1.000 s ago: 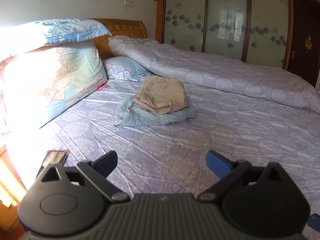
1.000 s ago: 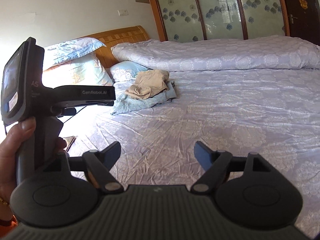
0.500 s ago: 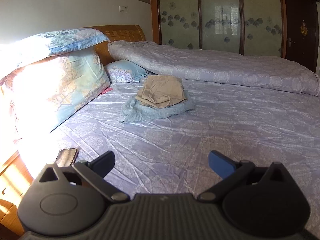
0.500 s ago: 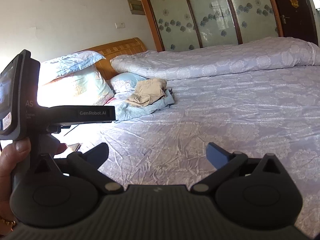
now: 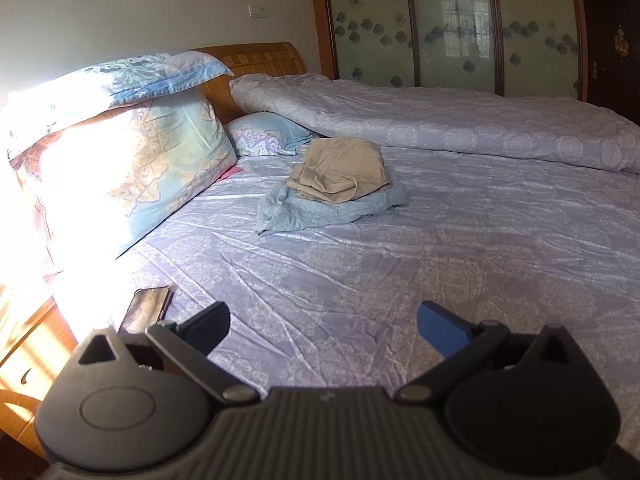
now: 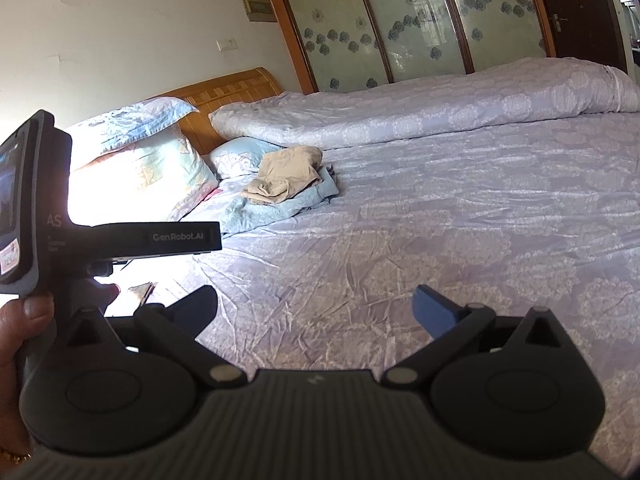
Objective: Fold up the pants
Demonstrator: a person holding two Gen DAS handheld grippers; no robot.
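Folded beige pants lie on top of a folded light blue garment in the middle of the bed, near the pillows. They also show in the right wrist view, on the blue garment. My left gripper is open and empty, low over the near part of the bed, well short of the pile. My right gripper is open and empty, also far from the pile. The left gripper's body shows at the left of the right wrist view, held in a hand.
The bed has a lilac patterned sheet. A rolled lilac duvet lies along the far side. Large pillows lean on the wooden headboard at left. A phone lies at the bed's near left edge. A wardrobe stands behind.
Both grippers have drawn back and tilted slightly, so the pile looks a little farther off. Both stay open and empty. The clothes have not moved.
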